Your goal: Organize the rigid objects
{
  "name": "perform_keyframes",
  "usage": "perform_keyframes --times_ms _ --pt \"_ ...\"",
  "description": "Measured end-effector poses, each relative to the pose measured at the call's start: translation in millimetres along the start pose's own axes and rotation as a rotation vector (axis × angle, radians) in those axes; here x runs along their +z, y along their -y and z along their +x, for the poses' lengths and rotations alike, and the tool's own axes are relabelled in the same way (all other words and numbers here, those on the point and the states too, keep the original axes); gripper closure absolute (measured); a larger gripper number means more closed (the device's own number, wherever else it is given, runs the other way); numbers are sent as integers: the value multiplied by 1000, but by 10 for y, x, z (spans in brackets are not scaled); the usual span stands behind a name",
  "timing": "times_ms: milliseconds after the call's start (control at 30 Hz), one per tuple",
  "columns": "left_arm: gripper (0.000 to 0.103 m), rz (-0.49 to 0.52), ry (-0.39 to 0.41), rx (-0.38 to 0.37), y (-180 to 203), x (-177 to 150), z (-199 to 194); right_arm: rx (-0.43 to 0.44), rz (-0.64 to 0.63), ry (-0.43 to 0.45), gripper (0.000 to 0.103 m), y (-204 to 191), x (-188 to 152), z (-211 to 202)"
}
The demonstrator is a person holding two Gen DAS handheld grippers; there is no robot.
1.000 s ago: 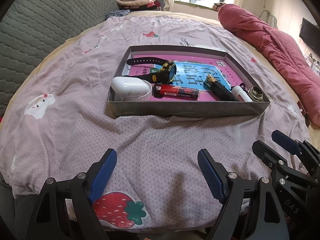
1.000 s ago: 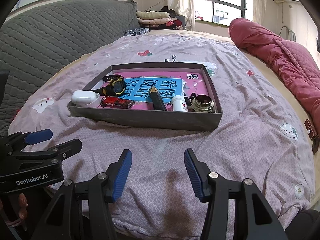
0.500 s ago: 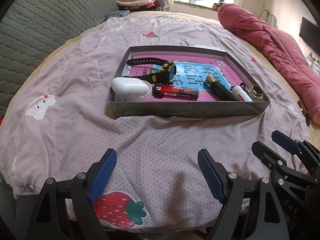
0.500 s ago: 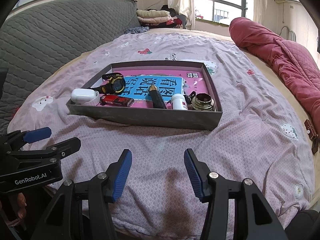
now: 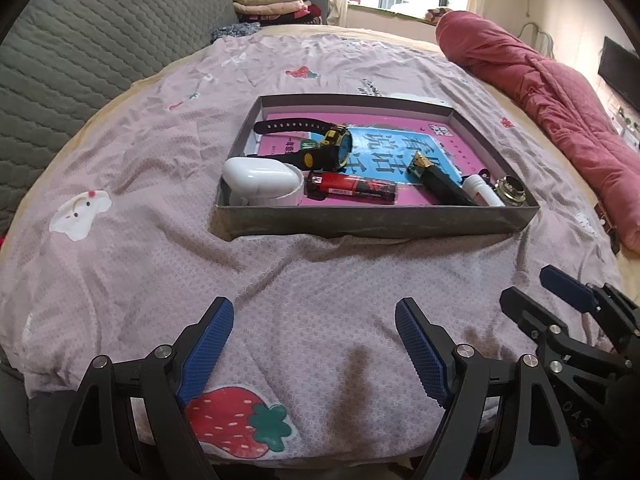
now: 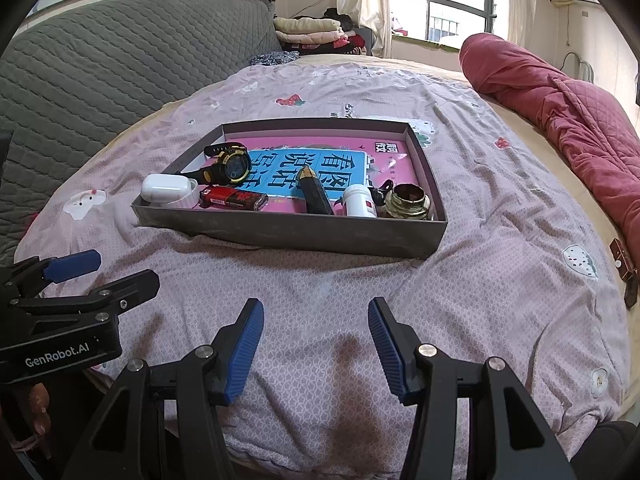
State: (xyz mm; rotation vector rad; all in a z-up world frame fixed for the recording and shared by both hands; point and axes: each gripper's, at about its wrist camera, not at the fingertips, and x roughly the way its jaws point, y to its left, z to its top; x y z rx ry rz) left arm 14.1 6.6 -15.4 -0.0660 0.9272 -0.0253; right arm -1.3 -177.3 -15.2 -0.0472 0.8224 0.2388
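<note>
A grey shallow box (image 5: 372, 222) (image 6: 288, 230) sits on the bed. In it lie a pink-and-blue book (image 5: 400, 148), a white earbud case (image 5: 260, 178) (image 6: 166, 188), a black-and-yellow watch (image 5: 332, 150) (image 6: 230, 166), a red lighter (image 5: 350, 188) (image 6: 234, 198), a black-and-gold trimmer (image 5: 438, 178) (image 6: 314, 190), a white bottle (image 5: 480, 190) (image 6: 360, 202) and a brass jar (image 5: 510, 190) (image 6: 408, 200). My left gripper (image 5: 314, 346) and right gripper (image 6: 316, 346) are open and empty, low over the sheet in front of the box.
The bed has a pink printed sheet (image 5: 120, 240). A grey quilted headboard (image 6: 100, 72) stands at the left. A red quilt (image 6: 560, 120) lies along the right. Folded clothes (image 6: 312, 28) are stacked at the back near a window.
The right wrist view has shifted slightly, so the box sits a little higher in it. Both grippers stay open and empty.
</note>
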Motion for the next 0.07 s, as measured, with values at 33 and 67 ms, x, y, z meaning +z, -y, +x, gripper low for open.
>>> perform_keyframes --times_ms 33,67 --pt "19 5 7 -2 3 1 -4 -3 0 -1 49 2 0 6" --pt "19 8 13 -3 5 1 -6 -1 2 -2 49 7 -1 16"
